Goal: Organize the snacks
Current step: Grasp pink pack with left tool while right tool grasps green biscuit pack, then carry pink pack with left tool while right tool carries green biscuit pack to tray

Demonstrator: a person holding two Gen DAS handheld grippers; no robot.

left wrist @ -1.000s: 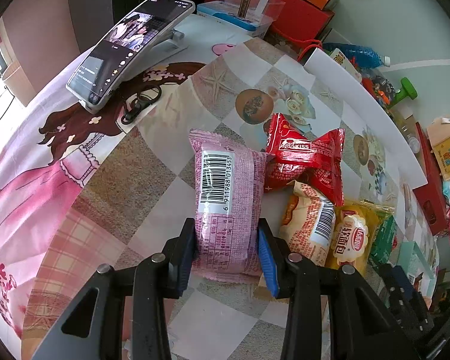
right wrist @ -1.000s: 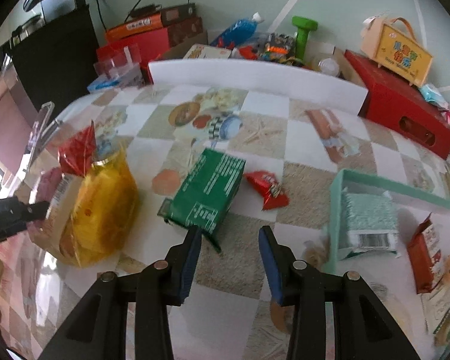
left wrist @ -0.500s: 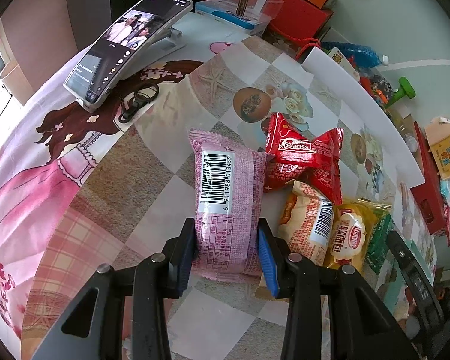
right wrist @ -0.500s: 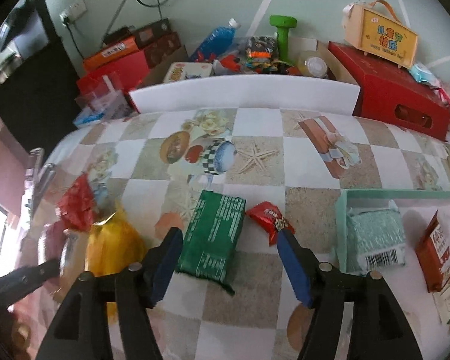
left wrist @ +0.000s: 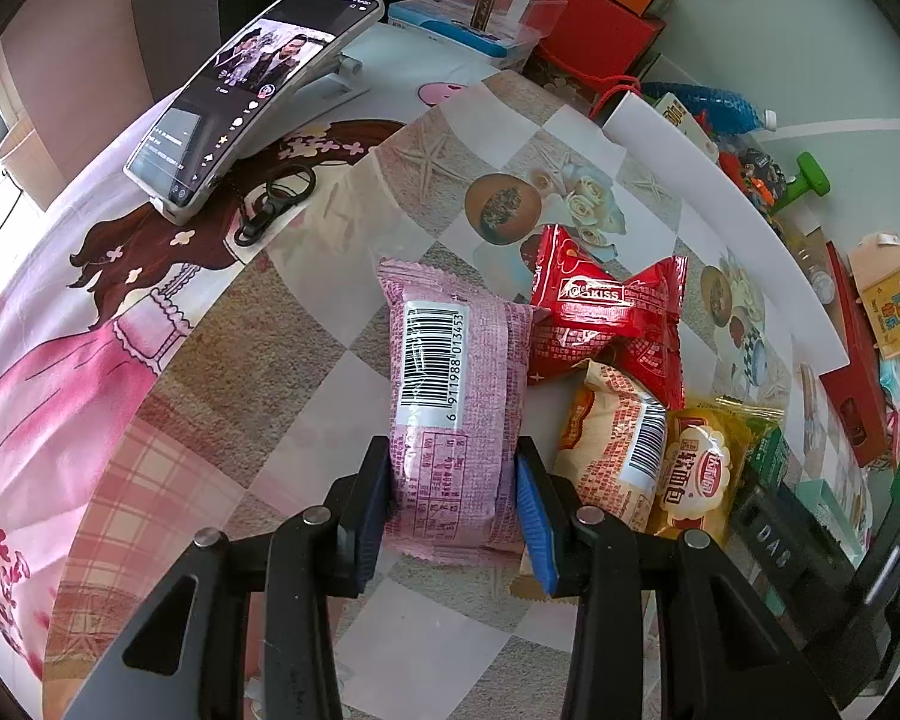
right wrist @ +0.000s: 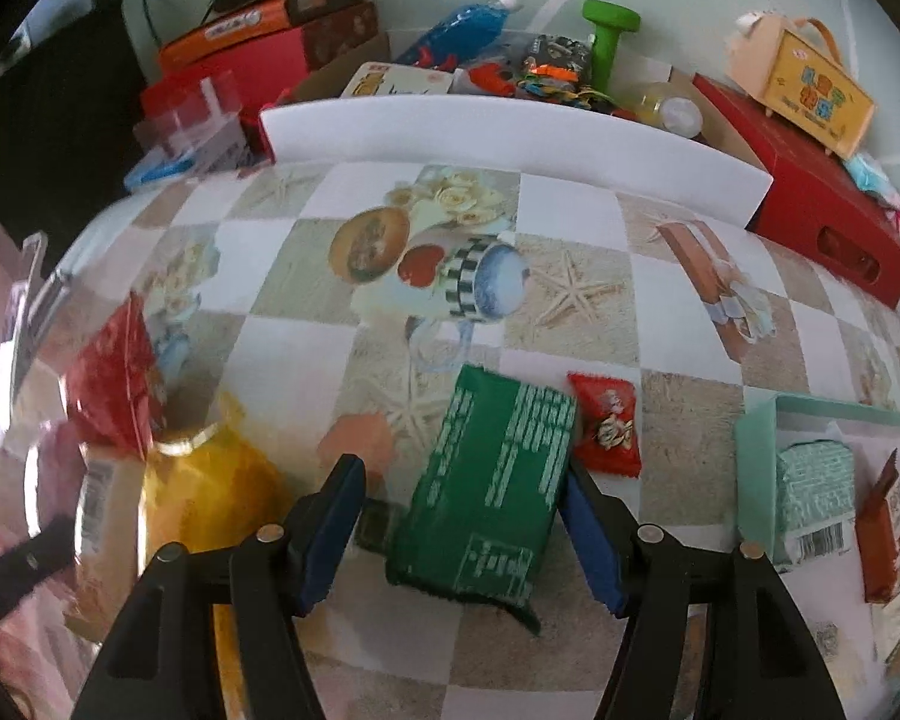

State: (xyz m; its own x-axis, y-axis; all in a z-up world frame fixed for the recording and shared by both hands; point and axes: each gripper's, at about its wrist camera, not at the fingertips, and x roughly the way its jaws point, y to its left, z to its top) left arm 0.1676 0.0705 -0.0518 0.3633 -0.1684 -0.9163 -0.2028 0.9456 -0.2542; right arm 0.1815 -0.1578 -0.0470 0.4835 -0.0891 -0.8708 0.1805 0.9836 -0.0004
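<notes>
Left gripper point(left wrist: 453, 507) clamps pink snack pack point(left wrist: 456, 414) on table. Right gripper point(right wrist: 462, 531) spread wide, straddling green snack pack point(right wrist: 492, 486).

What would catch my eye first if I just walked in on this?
Probably the pink snack packet, barcode up, pinched in the left hand-held gripper at the table's near edge. Next, the green packet lying between the wide-open fingers of the right hand-held gripper. A phone playing video leans at the far left.
</notes>
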